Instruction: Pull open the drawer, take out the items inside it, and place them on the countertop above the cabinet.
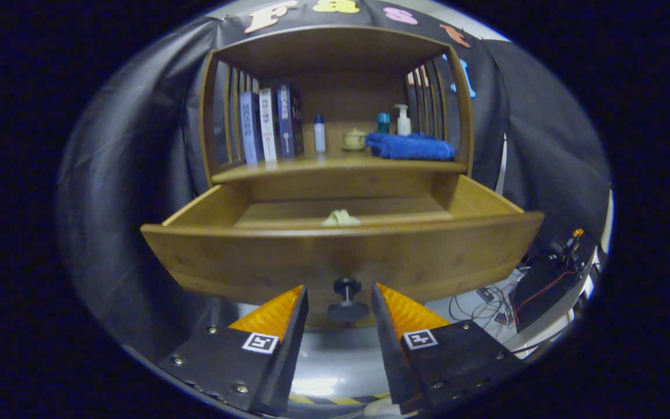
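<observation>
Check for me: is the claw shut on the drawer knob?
No, the claw is open, its fingers apart on either side of the knob.

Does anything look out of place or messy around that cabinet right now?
Nothing stands out. The drawer is pulled open with a small pale item inside; shelf items stand tidy. The hand-held gripper is open, fingers either side of the knob.

Gripper (339,297) body, forward view.
Two wedge-shaped fingers with ribbed pads; dark housings carry screws and square black-and-white marker tags.
</observation>
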Demonstrator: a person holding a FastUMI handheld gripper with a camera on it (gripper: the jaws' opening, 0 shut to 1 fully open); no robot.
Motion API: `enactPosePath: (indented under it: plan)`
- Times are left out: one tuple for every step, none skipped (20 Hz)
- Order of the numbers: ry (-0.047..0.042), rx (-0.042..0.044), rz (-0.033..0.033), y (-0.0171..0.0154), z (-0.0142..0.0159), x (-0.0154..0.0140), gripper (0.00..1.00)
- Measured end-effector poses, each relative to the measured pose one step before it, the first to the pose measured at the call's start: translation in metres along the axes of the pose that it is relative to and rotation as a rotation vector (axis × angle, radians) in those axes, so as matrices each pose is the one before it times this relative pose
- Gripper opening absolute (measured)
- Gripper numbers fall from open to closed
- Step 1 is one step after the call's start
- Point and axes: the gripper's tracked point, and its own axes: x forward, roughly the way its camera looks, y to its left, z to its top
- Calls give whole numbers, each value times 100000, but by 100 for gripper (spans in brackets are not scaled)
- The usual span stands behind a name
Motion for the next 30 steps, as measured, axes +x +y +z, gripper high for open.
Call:
enactPosePath:
  plan:
    - [-3419,-933,-254,-79,1567,81,64]
    - [-3146,-1018,277,176,1555,175,64]
    - [-2513,-896,358,104,1584,289,64]
    - [-3222,-774,13,40,1218,508,64]
    - [-2730,-440,-793,-269,1376,827,64]
    - [-1273,-57,187,-47,1080,1138,63]
    - [900,-63,72,-85,474,1235,63]
    - [2652,-490,-1237,-441,-112,1351,63]
    - [4767,-378,-435,-268,-509,1293,63]
    - [5004,-165,-452,48,-390,1180,63]
    - [5359,-431,59,-70,-402,1144,63]
    - [4960,-154,-10,23,-542,1169,63]
    - [4670,-487,835,90,-297,959,63]
    - [3144,-1117,1632,335,-50,828,63]
    - [2154,-1564,721,106,-215,726,63]
    - [3111,-1240,823,268,-282,1104,63]
    - [4373,-14,683,306,-632,1011,63]
    - [4716,-234,1283,463,-589,711,63]
    - [4121,-652,-512,-78,-655,725,63]
    - [3249,-865,-652,-89,-719,508,63]
    - [2641,-810,33,104,-563,519,63]
    - [1998,-79,645,173,-424,336,63]
    - [1214,125,644,234,-310,302,63]
    - [1362,-181,-101,-92,-369,382,63]
    - [1408,-4,-1576,-363,-455,797,63]
    - [1867,-542,1125,259,-310,-494,63]
    - [-2621,610,-173,-104,585,-110,52]
    - [42,305,-1688,-426,-45,389,40]
    - [-1160,996,2187,432,275,-135,40]
    - [-383,-1155,1414,455,-78,-94,27]
